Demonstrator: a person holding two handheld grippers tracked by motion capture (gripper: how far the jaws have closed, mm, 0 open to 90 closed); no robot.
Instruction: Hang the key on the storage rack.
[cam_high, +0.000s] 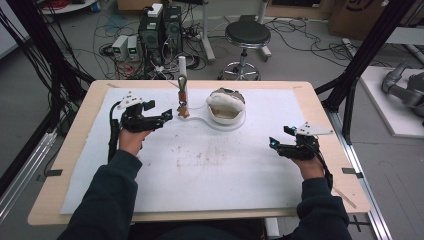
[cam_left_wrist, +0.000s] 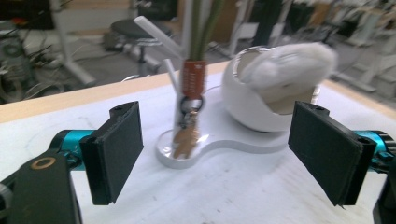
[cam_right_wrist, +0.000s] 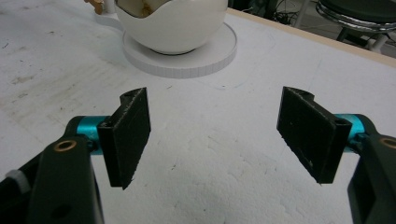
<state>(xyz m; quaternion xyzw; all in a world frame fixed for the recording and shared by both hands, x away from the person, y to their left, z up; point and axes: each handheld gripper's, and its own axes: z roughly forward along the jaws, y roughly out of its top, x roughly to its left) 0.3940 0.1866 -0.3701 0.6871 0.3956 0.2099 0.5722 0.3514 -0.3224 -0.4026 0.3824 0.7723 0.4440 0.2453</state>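
- Left tongs (cam_left_wrist: 215, 154) wide, empty; keyring charm (cam_left_wrist: 186, 140) hangs from post just ahead, between the jaws.
- Charm looks light, dangly; I'd pinch its orange tag (cam_left_wrist: 193, 78).
- Right tongs (cam_right_wrist: 215, 140) wide, empty; white bowl (cam_right_wrist: 173, 28) ahead.

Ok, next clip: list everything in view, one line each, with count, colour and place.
Table: one, light wood, centre.
Mat: one, white, stained, covering the tabletop.
Bowl: one, white, rounded, on a white base at the mat's far middle.
Post: one, white, upright on the base's small end, left of the bowl.
Tag: one, orange-brown, hanging at the post.
Stool: one, black seat, floor beyond the table.
Computers: two, dark, floor beyond the table.
Left tongs: black, open, near the post.
Right tongs: black, open, right side of the mat.
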